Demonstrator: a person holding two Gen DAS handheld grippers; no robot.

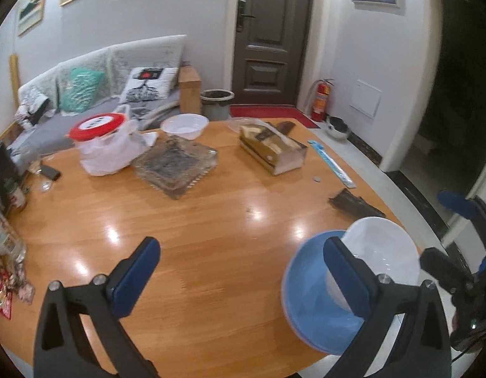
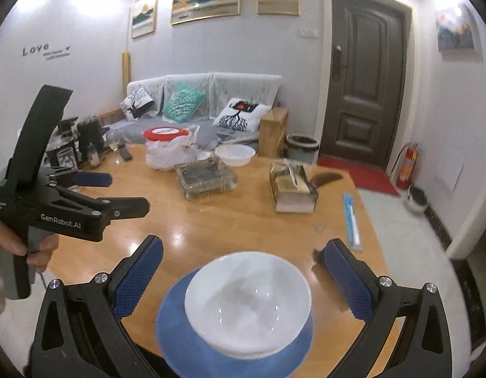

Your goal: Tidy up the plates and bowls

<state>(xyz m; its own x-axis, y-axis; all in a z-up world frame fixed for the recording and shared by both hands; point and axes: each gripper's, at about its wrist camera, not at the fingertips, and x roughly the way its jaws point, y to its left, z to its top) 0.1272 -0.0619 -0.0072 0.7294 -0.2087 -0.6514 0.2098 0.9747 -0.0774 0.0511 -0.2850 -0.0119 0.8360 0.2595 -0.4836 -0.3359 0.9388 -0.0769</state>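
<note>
From my right wrist view, the right claw (image 2: 241,271) is spread wide, its blue mesh-textured pads on either side of a white bowl (image 2: 247,302) without touching it. The bowl is glossy, round and deep, and sits on a flat blue plate (image 2: 186,337) at the near edge of the desk (image 2: 243,220), low in the frame. This view also shows the left claw (image 2: 123,193) from the side at middle left, a black frame marked GenRobot.AI held in a hand (image 2: 10,242); its two fingers stand apart with nothing between them.

My left wrist view shows the left claw (image 1: 240,264) spread over bare, shiny wood at lower centre. Here the bowl (image 1: 384,252) and plate (image 1: 306,286) sit at lower right, partly behind the claw's right finger, and only a sliver of the right claw (image 1: 457,236) shows at the right edge. Only the left view shows a dark, flat scrap (image 1: 356,204) on the desk just beyond the bowl.

Farther back I see a second white bowl (image 2: 235,154), shallow and plastic-looking, a ribbed glass ashtray (image 2: 208,176), a red-lidded tub (image 2: 166,134) in a white bag, a gold tissue box (image 2: 290,186) and a long blue packet (image 2: 351,220) near the right edge.
</note>
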